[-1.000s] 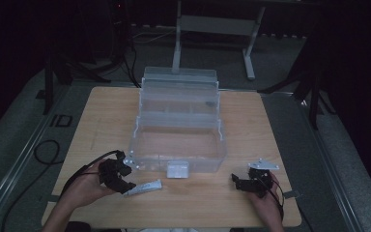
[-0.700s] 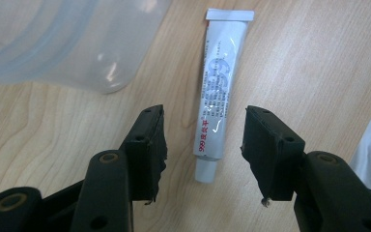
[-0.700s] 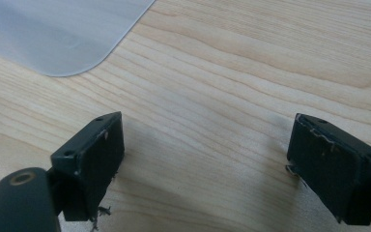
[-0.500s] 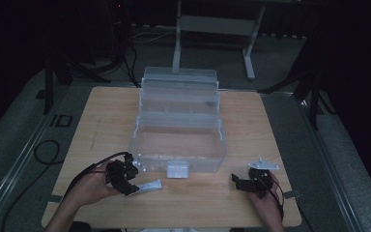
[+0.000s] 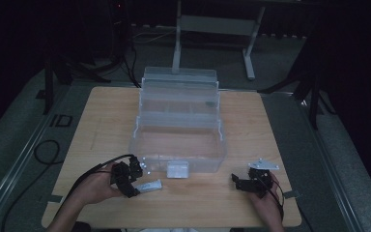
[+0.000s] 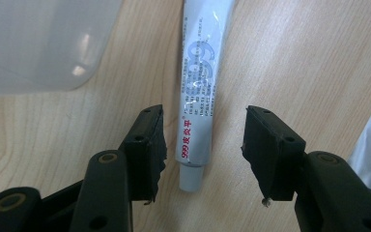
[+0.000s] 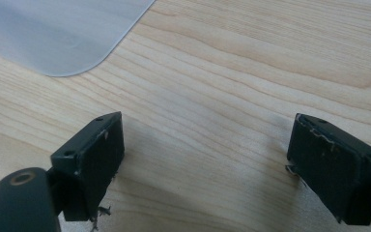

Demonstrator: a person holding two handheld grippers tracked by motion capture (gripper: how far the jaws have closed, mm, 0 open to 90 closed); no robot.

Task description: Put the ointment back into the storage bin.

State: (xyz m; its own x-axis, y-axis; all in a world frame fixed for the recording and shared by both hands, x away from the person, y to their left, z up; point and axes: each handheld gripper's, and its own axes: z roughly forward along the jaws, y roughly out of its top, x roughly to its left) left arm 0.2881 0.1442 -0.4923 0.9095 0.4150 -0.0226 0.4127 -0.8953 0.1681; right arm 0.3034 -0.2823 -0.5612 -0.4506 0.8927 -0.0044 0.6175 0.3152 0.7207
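Shifted toward the lower middle of the high view over the last second, and a little lower: left claw, now straddling the cap end of the ointment tube where earlier it stood off to the tube's left. Jaws just been opening again after a brief narrowing, tube between them but untouched, clear gaps on both sides in the left gripper view. Reads as lining up for a pick, grip not yet made; next likely a squeeze across the tube's lower body. Largest thing on the counter: clear plastic organiser box, lid standing open at centre frame, unmoved, its latch just right of the tube. Tube flat on the wood at lower centre-left, in front of the box, white cap pointing toward the claw. Left forearm in from bottom left, wrist angled forward and down. Right claw at lower right, parked low over bare wood as before, jaws spread wide and empty.
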